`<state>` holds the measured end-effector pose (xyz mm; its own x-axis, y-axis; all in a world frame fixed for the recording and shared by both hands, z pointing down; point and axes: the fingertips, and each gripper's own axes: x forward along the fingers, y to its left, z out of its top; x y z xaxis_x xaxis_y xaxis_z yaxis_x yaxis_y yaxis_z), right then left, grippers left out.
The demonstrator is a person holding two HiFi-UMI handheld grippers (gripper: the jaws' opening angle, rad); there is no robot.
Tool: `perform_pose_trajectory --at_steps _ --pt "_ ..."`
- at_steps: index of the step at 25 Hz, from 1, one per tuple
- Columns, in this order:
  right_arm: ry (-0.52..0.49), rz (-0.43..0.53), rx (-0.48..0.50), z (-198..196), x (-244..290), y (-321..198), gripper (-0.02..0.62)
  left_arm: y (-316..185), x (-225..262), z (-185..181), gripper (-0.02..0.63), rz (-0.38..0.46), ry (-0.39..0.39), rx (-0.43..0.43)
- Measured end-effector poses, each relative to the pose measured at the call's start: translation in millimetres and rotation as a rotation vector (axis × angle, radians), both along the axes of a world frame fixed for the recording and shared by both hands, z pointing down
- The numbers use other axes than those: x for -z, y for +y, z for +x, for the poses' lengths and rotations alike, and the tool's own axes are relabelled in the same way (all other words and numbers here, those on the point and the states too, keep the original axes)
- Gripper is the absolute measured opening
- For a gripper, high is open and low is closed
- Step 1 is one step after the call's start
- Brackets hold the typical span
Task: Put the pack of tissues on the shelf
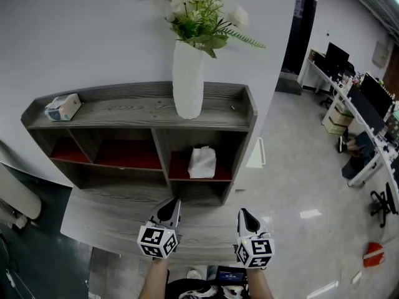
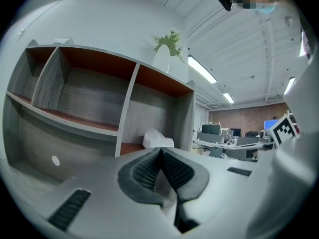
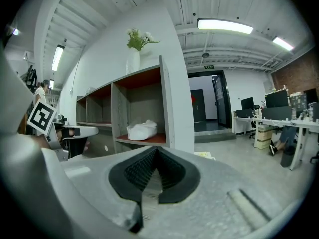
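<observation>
At the far left of the grey wooden shelf unit (image 1: 238, 114), a small tissue box (image 1: 63, 107) is lying on the top board, close to the corner and against the white wall. Below it, the left and middle compartments, floored in red, are showing nothing inside from the head view. The person's left gripper (image 1: 173, 203) is hovering in front of the unit, above the lower grey ledge (image 1: 106, 220), with its marker cube nearest the camera; its own view is showing the two ribbed black pads pressed together with nothing between them. A tall white vase (image 1: 187, 81) of white flowers and green sprigs is standing upright on the top board, roughly in the middle. Directly beneath the vase, the pack of tissues (image 1: 202, 162) is resting on the red floor of the right-hand compartment, a soft white bundle well apart from both tools. The right gripper (image 1: 244, 213) is hanging level with the left one and just to the right of that compartment, its jaws likewise meeting at the tips and carrying nothing. Beyond the unit's right end, pale floor is stretching toward a row of white desks (image 1: 349, 98) with dark monitors, and a red object (image 1: 373, 254) is lying on the floor near the lower right corner
</observation>
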<state>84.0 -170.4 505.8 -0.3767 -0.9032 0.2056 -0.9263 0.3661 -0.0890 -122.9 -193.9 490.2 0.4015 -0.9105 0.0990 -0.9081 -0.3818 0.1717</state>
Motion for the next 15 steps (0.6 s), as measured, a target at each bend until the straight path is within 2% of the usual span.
perform_pose_trajectory --at_steps 3,8,15 --pt "-0.003 0.002 0.005 -3.7 1.1 8.8 0.004 7.5 1.8 -1.3 0.008 0.005 -0.017 -0.005" --pt "-0.004 0.016 -0.003 -3.4 5.2 17.9 0.005 17.3 8.9 0.5 0.008 0.021 0.024 -0.037" --pt "-0.004 0.028 -0.010 0.2 8.8 23.8 0.005 20.7 9.7 5.0 0.008 0.020 0.023 -0.051"
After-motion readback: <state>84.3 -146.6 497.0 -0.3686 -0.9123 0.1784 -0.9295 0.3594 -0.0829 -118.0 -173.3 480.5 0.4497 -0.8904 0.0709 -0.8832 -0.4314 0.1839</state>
